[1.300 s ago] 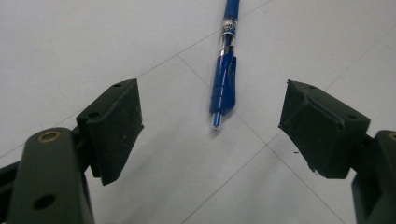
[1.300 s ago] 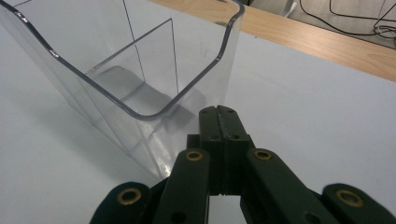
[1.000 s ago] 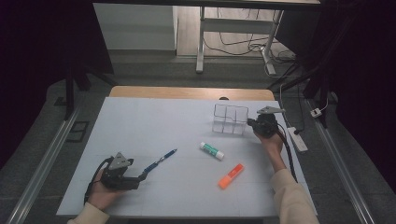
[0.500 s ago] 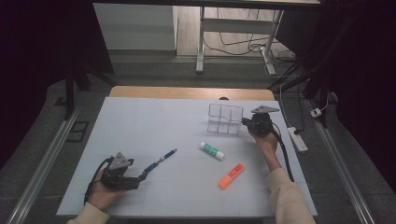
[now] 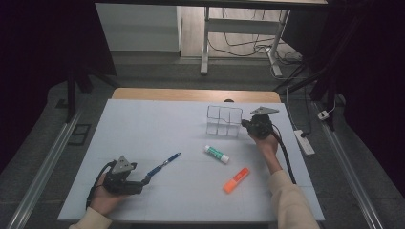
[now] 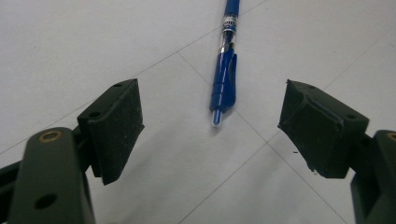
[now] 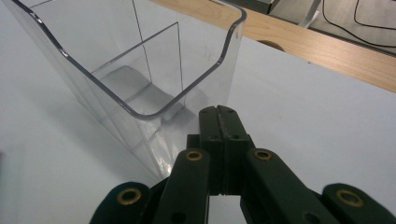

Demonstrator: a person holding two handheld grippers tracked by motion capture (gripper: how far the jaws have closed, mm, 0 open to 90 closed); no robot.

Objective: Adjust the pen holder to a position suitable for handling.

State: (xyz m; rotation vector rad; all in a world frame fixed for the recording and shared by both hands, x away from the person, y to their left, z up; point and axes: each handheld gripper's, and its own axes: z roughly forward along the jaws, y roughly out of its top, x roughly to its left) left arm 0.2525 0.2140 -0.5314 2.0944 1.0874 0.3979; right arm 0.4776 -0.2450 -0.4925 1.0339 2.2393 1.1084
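Gripper on our left sits low at the near-left of the worktop, our left hand wrapped around it from below, its jaws spread wide and pointing toward the middle. In its own view the open gripper frames bare worktop, with the pen lying just ahead of the gap, not touched by either jaw.

Our right hand reaches forward from the near-right, forearm angled up the worktop, holding the right gripper against the right side of the organiser. In the right gripper view the gripper has its jaws pressed together with nothing between them, the tips just beside the organiser wall; we cannot tell whether they touch it.

We see the clear organiser standing upright, split into compartments, all of them empty.

Near the middle lie the orange marker, the glue stick, and the blue pen, each apart from the others.
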